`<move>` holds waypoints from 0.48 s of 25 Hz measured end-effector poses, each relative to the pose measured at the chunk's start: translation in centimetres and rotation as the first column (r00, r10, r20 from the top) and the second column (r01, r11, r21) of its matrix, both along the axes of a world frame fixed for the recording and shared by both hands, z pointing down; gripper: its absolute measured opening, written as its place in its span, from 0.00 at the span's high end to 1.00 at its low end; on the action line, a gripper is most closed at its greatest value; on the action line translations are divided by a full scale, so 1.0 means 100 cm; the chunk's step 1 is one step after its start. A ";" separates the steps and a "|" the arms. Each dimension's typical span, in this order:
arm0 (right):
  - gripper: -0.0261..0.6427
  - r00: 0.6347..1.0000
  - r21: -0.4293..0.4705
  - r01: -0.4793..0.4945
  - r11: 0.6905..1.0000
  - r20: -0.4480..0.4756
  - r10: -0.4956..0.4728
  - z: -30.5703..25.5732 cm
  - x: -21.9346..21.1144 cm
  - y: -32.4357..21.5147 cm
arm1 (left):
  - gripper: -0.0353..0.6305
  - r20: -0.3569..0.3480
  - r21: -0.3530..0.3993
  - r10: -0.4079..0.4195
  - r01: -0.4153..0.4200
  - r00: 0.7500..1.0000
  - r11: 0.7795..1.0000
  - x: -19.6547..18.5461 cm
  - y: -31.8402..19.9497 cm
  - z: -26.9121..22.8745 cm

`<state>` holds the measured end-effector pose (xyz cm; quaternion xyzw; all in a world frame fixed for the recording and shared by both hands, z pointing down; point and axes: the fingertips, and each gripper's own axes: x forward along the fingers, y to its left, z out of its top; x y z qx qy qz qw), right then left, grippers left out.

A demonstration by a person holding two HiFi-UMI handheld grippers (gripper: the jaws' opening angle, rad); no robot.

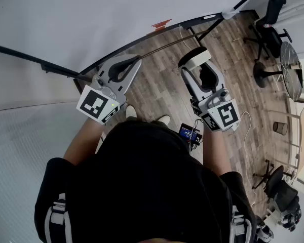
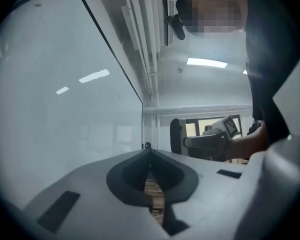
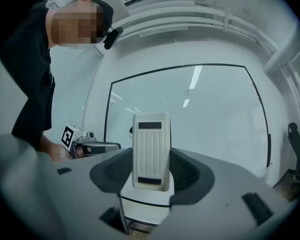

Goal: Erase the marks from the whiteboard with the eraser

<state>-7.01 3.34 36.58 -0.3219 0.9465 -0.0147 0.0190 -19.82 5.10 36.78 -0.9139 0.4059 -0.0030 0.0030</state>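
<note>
The whiteboard (image 3: pixel 200 119) with its black frame fills the right gripper view; a faint small mark (image 3: pixel 186 92) shows near its top middle. My right gripper (image 3: pixel 151 170) is shut on a white ribbed eraser (image 3: pixel 151 151), held upright and away from the board. In the head view that eraser (image 1: pixel 194 58) sticks out of the right gripper (image 1: pixel 198 69) over the wooden floor. The left gripper (image 1: pixel 122 68) hangs close to the whiteboard's (image 1: pixel 66 14) lower edge. Its jaws (image 2: pixel 149 151) are shut with nothing between them, and the board (image 2: pixel 60 89) lies to its left.
A red object (image 1: pixel 161 23) lies on the board's bottom rail. The board's stand legs (image 1: pixel 202 33) cross the wooden floor (image 1: pixel 157 85). Office chairs (image 1: pixel 269 19) and a round table (image 1: pixel 290 67) stand at the right, and a white cable (image 1: pixel 247 123) trails on the floor.
</note>
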 end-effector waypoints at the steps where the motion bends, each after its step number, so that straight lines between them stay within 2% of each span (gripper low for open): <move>1: 0.62 1.000 0.001 0.010 1.000 0.010 -0.010 -0.003 -0.001 0.002 | 0.94 -0.002 -0.008 -0.007 0.007 1.000 1.000 0.002 0.002 0.001; 4: 0.62 1.000 0.003 0.024 1.000 0.017 -0.024 -0.004 0.001 0.009 | 0.94 -0.008 -0.027 -0.021 0.021 1.000 0.999 0.008 0.009 0.006; 7: 0.62 1.000 0.008 0.001 1.000 -0.020 -0.001 0.005 0.010 0.015 | 0.94 -0.003 -0.023 -0.007 0.007 1.000 1.000 0.019 0.015 0.009; 12: 0.62 0.996 -0.016 0.018 1.000 0.089 -0.016 -0.008 0.031 0.031 | 0.94 -0.008 -0.027 0.025 -0.026 1.000 0.999 0.040 0.019 0.009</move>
